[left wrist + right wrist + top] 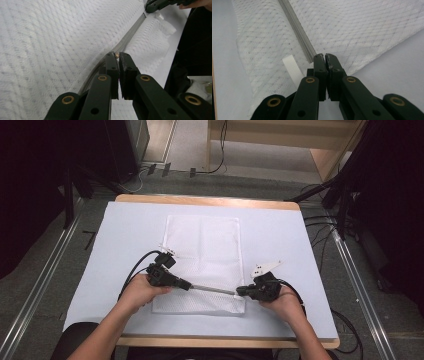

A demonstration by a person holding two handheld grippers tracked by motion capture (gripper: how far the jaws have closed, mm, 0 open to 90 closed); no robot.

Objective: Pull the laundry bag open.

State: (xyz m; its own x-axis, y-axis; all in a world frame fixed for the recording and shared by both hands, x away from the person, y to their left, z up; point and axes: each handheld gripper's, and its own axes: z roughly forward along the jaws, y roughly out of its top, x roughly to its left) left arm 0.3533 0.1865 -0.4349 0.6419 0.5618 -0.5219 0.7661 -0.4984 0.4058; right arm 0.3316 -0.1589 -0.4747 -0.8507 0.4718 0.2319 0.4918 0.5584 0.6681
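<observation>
White mesh bag [200, 265] is lying flat on the surface [280, 235], its zipper [212, 290] running crosswise near the person's edge, between the two hands. The left claw [117, 55] is pinching shut on what looks like the small brass zipper pull [116, 55], though that is half hidden. The right claw [324, 57] is clamping shut on the zipper's end beside a white ribbed loop [292, 67]. Any slide must follow the zipper's line, left claw travelling, right claw anchoring.

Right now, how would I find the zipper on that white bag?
Look at the white mesh bag lying on the table. Near its front edge, a grey zipper runs between the left claw and right claw: the one dull straight stripe on the white netting.
</observation>
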